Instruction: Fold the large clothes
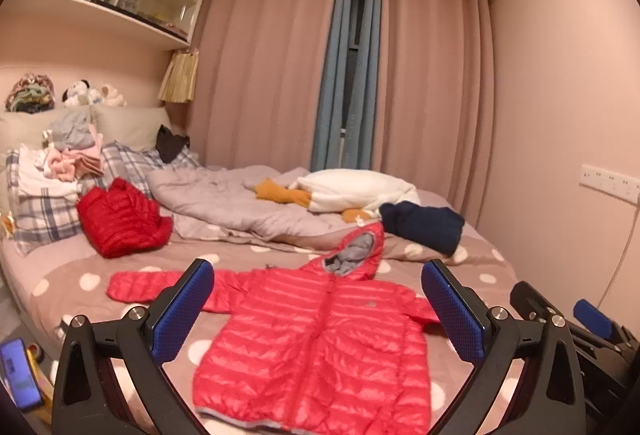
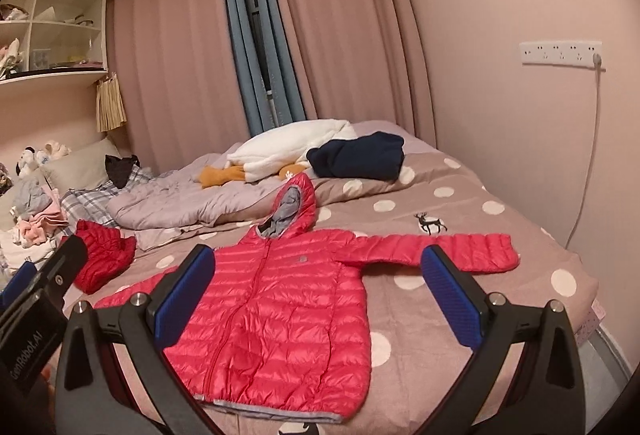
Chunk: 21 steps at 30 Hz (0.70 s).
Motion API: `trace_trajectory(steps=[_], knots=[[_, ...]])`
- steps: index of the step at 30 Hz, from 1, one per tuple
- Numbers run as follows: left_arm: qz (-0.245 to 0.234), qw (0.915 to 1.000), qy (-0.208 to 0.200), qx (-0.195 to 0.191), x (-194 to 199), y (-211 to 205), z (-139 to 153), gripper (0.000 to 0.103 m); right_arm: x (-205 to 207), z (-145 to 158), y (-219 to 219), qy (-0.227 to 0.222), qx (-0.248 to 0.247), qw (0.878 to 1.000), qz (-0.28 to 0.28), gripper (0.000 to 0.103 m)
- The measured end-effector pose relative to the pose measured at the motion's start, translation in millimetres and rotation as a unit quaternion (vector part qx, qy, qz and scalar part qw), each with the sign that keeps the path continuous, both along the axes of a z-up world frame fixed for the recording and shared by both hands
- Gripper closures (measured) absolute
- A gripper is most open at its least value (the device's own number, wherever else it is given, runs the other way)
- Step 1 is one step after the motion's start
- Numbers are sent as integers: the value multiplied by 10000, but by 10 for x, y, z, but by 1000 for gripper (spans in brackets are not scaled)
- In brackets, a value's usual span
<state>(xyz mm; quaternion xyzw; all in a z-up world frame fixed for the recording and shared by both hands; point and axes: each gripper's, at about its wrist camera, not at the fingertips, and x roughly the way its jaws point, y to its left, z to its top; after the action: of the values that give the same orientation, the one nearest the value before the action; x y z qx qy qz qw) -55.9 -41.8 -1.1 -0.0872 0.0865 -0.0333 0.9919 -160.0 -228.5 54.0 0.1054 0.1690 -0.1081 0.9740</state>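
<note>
Bedding with white polka dots covers the bed [image 2: 460, 211], and on it a pink-red puffer jacket [image 2: 276, 311] lies flat, front up, zipped, its grey-lined hood [image 2: 294, 205] pointing toward the curtains. Both sleeves are spread out to the sides; the sleeve [image 2: 440, 245] on the wall side stretches nearly straight across the bedding.

Above the near edge of the bed, the left gripper [image 1: 318, 309] hovers with its blue-padded fingers [image 1: 184, 309] wide apart, holding nothing, the jacket's body showing between them. The right gripper [image 2: 320, 295] is held the same way, fingers [image 2: 452, 295] well apart and empty, above the jacket's right half.

Farther up the bed, a second, darker red jacket [image 1: 122, 217] sits bunched near plaid pillows [image 1: 44, 211]. A navy garment [image 2: 358, 155] lies folded beside a white plush garment [image 2: 292, 143] on a rumpled grey quilt [image 1: 236, 201].
</note>
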Motion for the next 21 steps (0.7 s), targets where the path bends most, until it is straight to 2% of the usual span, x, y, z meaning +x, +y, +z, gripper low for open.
trace_trajectory(steps=[6,14,21], knots=[[-266,9990,-33,363,79,67,0,0,21,66,51,-48,-274,9994,-196,0],[-552,9968,-5,580,346,112,-71,0,176,92,93,-53,-474,9968,-647,0],[-490,9976,-6,488,615,294,-210,0,384,45,221,-159,-502,9944,-918,0]])
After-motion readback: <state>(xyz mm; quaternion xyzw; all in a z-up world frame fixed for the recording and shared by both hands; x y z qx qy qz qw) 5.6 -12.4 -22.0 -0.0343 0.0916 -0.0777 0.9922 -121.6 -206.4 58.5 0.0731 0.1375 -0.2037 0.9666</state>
